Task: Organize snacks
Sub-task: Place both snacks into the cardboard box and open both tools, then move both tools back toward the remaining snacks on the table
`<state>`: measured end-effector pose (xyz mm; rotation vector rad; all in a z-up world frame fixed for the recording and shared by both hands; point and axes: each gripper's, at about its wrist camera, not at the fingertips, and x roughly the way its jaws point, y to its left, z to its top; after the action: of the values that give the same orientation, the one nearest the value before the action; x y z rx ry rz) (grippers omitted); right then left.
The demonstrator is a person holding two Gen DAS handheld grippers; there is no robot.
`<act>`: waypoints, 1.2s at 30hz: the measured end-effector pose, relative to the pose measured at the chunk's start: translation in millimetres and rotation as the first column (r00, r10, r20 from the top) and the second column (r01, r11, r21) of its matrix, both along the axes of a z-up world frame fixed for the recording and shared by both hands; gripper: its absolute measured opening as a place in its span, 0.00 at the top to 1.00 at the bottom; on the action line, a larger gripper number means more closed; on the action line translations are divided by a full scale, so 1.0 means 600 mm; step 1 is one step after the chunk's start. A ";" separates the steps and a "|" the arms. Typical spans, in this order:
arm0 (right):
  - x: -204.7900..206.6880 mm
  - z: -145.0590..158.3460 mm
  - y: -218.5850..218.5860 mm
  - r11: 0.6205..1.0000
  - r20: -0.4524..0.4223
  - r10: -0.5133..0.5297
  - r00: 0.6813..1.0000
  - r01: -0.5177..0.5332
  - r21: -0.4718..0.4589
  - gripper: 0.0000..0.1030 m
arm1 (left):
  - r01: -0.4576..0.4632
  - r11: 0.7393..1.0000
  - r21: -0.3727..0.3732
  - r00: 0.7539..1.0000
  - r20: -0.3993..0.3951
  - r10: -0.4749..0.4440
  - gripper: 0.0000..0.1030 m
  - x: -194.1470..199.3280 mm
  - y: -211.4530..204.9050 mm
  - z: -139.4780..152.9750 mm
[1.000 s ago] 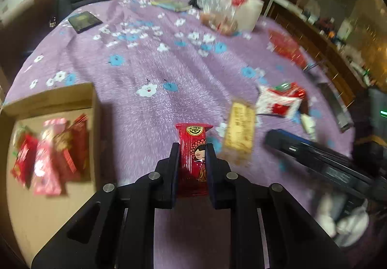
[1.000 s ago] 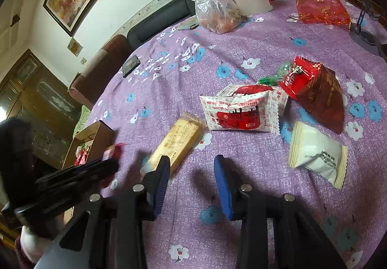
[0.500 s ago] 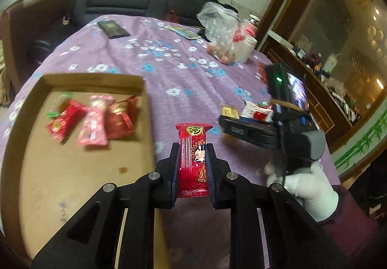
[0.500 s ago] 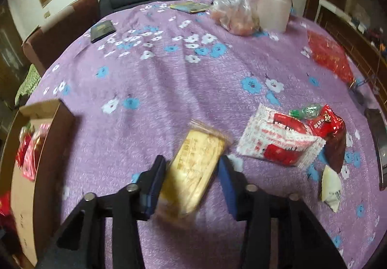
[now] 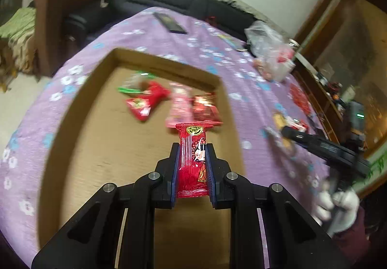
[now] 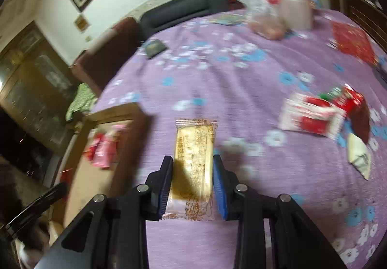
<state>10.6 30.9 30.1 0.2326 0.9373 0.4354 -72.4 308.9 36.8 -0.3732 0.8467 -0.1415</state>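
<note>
red snack (image 5: 192,160) clenched in left claw (image 5: 191,148) now over box (image 5: 96,148), right claw (image 6: 193,160) closing on biscuit (image 6: 193,160)

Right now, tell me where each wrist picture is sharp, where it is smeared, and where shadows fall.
Left wrist view: the left gripper and its red printed snack packet are sharp; the brown cardboard box and purple flowered tablecloth are motion-smeared, fisheye-bent. Right wrist view: the right gripper, closing on the yellow clear-wrapped biscuit bar, is crisp; the background is blurred, and a dark shadow crosses the bar's lower half.

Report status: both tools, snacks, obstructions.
Left tool shut on red figure-print snack packet above cardboard box. Right tool closing around yellow biscuit packet. No obstruction seen.
</note>
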 end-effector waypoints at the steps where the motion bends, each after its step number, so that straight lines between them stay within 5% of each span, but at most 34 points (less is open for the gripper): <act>1: -0.004 0.007 0.015 1.000 0.004 0.024 1.000 -0.024 0.006 0.66 | -0.014 1.000 0.002 1.000 -0.014 0.014 0.82 0.004 0.010 -0.004; 10: -0.029 0.015 0.199 0.965 -0.038 0.262 0.964 -0.263 -0.001 0.66 | -0.138 0.990 0.037 0.984 -0.106 0.142 0.81 0.056 0.081 -0.037; 16: -0.027 -0.029 0.296 0.944 -0.084 0.319 0.944 -0.325 -0.057 0.63 | -0.158 0.986 -0.051 0.978 -0.144 0.149 0.81 0.074 0.117 -0.049; 18: -0.023 -0.042 0.311 0.945 -0.100 0.316 0.943 -0.322 -0.050 0.63 | -0.168 0.980 -0.105 0.977 -0.148 0.152 0.72 0.071 0.130 -0.051; 21: -0.027 -0.036 0.312 0.942 -0.067 0.329 0.942 -0.333 -0.047 0.53 | -0.161 0.970 -0.184 0.981 -0.136 0.137 0.66 0.062 0.141 -0.046; 27: -0.044 -0.011 0.269 0.955 -0.021 0.296 0.955 -0.296 -0.017 0.53 | -0.160 0.963 -0.217 0.987 -0.066 0.150 0.63 0.018 0.129 -0.004; 36: -0.074 0.003 0.171 0.974 0.014 0.222 0.975 -0.222 0.037 0.53 | -0.060 0.964 -0.258 0.998 0.011 0.065 0.53 -0.042 0.017 0.038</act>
<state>-34.0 133.6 31.9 0.1610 0.9500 0.6607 -97.9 319.1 59.6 -0.6410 0.7977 -0.1972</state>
